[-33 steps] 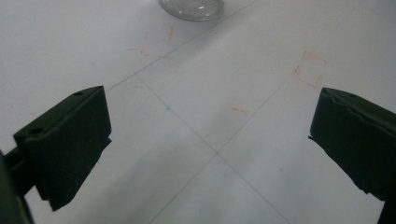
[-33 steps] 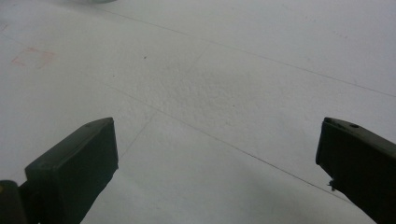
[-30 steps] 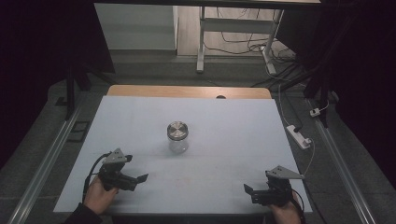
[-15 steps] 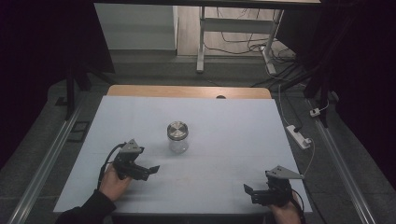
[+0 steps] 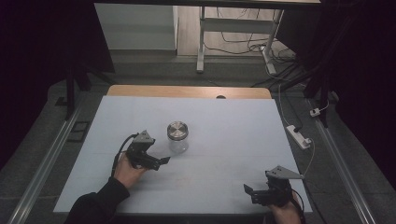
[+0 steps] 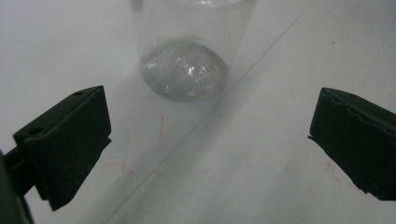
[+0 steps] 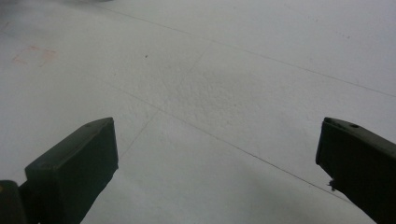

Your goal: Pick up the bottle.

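Seen from above: a white table under dim light, with a strip of bare wood along its far edge.

At left, held in a hand with a dark sleeve: the left gripper, over the table's left-centre, pointing right and slightly toward the far side. Jaws set wide apart, holding nothing. Cable looping back from its rear toward the wrist.

Just beyond its tips, near the table's middle: a clear glass jar, upright, capped with a round metal lid. Jar near the gripper but apart from it. In the left gripper view, jar dead ahead between the two black jaws, with a gap of bare table in front of it; a pale grey, mesh-like patch at its base, possibly the bottom of the glass or something inside, too blurred to tell. Faint red marks on the table surface before the jar.

At right, close to the near right corner: the right gripper, low over the table, pointing left, well apart from the jar. Jaws spread wide, empty. In the right gripper view, bare white tabletop between the jaws, crossed by thin lines.

Off the table's right edge, on the floor: a white power strip with its cord.
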